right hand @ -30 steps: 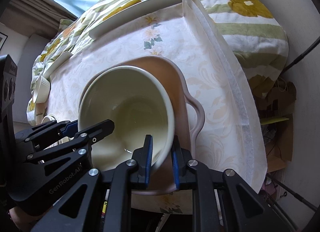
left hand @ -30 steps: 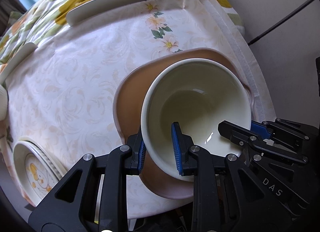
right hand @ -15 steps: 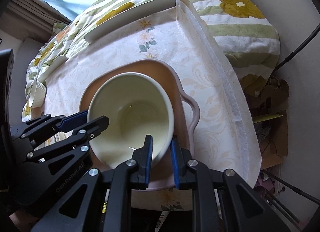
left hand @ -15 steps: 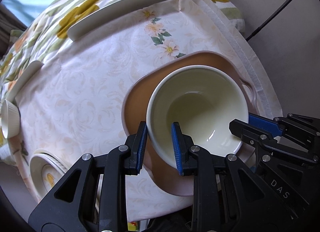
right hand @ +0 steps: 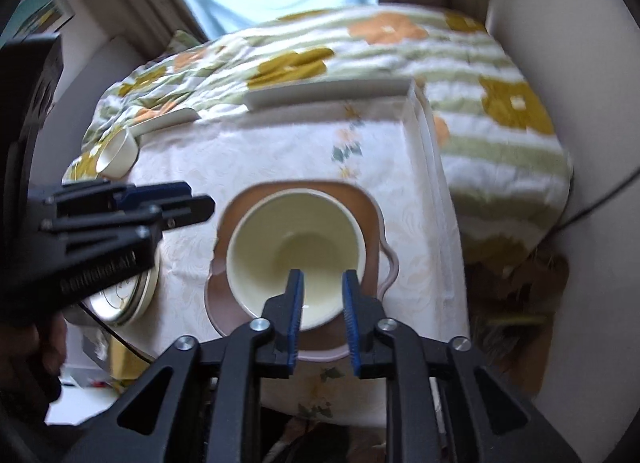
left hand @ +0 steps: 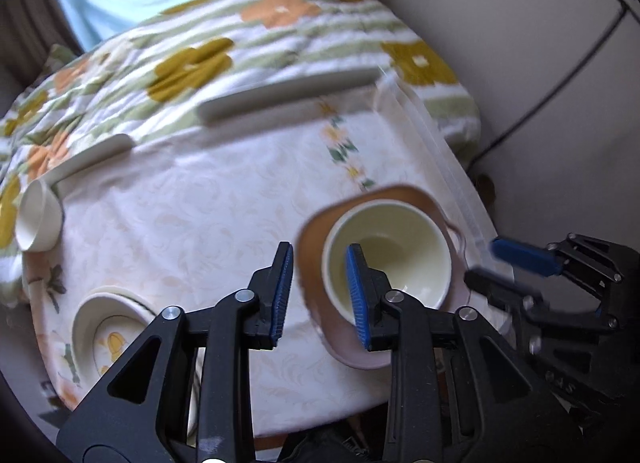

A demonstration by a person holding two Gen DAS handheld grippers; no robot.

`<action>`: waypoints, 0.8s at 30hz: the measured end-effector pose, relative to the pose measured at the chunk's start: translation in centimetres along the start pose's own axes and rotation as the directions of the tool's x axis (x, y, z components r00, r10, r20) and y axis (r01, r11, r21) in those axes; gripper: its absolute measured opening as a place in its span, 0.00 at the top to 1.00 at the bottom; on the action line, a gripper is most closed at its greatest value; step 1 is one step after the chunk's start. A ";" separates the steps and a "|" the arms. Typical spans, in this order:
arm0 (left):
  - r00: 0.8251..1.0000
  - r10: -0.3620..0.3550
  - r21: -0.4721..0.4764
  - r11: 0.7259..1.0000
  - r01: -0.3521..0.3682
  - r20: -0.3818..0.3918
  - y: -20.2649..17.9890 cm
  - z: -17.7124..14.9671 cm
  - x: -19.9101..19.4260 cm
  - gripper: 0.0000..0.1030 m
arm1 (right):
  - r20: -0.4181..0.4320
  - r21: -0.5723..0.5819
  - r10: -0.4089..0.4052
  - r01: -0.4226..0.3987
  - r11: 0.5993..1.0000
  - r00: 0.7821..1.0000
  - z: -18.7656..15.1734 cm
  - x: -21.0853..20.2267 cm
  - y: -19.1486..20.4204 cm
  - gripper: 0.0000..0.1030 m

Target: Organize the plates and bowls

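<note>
A cream bowl (left hand: 394, 251) (right hand: 296, 247) sits on a brown plate (left hand: 316, 235) (right hand: 360, 199) with a handle, near the table's front right edge. My left gripper (left hand: 320, 275) is open and empty, raised above the bowl's left rim. My right gripper (right hand: 322, 295) is open and empty, raised above the bowl's near rim. Each gripper shows in the other's view, the right one (left hand: 496, 267) beside the plate's right edge, the left one (right hand: 192, 201) left of the plate.
A stack of plates with a yellow drawing (left hand: 108, 335) (right hand: 124, 295) lies at the table's front left. A small white bowl (left hand: 38, 219) (right hand: 116, 155) stands at the far left. Two long white dishes (left hand: 288, 95) (left hand: 96, 155) lie along the far edge. A flowered quilt (right hand: 500, 111) lies behind.
Both grippers opened and let go of the cream bowl. Both have pulled up and back from it. The bowl now rests on the brown plate.
</note>
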State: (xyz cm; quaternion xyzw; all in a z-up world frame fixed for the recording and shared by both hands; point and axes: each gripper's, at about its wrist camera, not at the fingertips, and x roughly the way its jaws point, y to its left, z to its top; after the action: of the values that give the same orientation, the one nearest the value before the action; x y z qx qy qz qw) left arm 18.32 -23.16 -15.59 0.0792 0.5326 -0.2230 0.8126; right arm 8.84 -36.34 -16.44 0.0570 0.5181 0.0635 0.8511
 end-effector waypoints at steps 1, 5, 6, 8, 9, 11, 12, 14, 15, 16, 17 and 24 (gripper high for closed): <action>1.000 0.003 -0.025 1.000 -0.003 0.020 0.7 -0.1 -0.7 0.43 | 0.024 -0.026 0.006 -0.006 1.000 1.000 0.2 -0.4 0.3 0.37; 0.996 0.031 -0.109 0.994 -0.023 0.079 3.2 -1.0 -2.9 0.00 | 0.072 -0.079 0.056 -0.050 0.996 0.996 1.0 -0.9 1.0 0.09; 0.996 0.047 -0.129 0.991 -0.037 0.077 3.8 -1.2 -3.1 0.00 | 0.074 -0.094 0.074 -0.067 0.993 0.995 1.3 -0.8 1.2 0.09; 0.993 0.088 -0.179 0.981 -0.073 0.080 5.2 -2.1 -3.8 0.00 | 0.070 -0.127 0.107 -0.097 0.987 0.992 1.9 -0.5 1.7 0.08; 0.991 0.107 -0.201 0.975 -0.088 0.083 5.8 -2.5 -4.1 0.00 | 0.069 -0.150 0.124 -0.113 0.982 0.990 2.2 -0.3 2.1 0.08; 0.984 0.152 -0.252 0.959 -0.125 0.090 7.5 -3.3 -5.1 0.00 | 0.066 -0.211 0.160 -0.143 0.967 0.985 3.4 -0.2 3.5 0.08; 0.980 0.174 -0.281 0.949 -0.142 0.094 8.5 -3.6 -5.6 0.00 | 0.063 -0.239 0.175 -0.156 0.958 0.982 4.0 -0.2 4.3 0.07; 0.972 0.209 -0.333 0.929 -0.163 0.109 10.4 -4.3 -6.8 0.00 | 0.057 -0.301 0.218 -0.192 0.934 0.974 5.8 0.0 6.3 0.06; 0.967 0.226 -0.358 0.918 -0.172 0.116 11.6 -4.5 -7.5 0.00 | 0.052 -0.327 0.241 -0.211 0.921 0.969 6.9 0.1 7.4 0.06; 0.962 0.243 -0.380 0.907 -0.181 0.121 12.6 -4.7 -8.1 0.00 | 0.047 -0.352 0.262 -0.229 0.907 0.964 8.2 0.2 8.6 0.06; 0.956 0.263 -0.406 0.894 -0.191 0.128 14.0 -4.8 -8.7 0.00 | 0.044 -0.371 0.279 -0.244 0.896 0.959 9.4 0.4 9.7 0.06; 0.928 0.339 -0.576 0.794 -0.195 0.153 23.9 -4.8 -10.7 0.00 | -0.033 -0.476 0.361 -0.332 0.814 0.932 18.0 3.9 18.6 0.06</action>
State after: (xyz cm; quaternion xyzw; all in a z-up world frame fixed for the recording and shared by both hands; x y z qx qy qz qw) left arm 21.44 2.79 -10.58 -0.1116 0.4513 0.0497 0.8840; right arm 25.71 -17.94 -8.58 -0.0575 0.4425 0.3403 0.8277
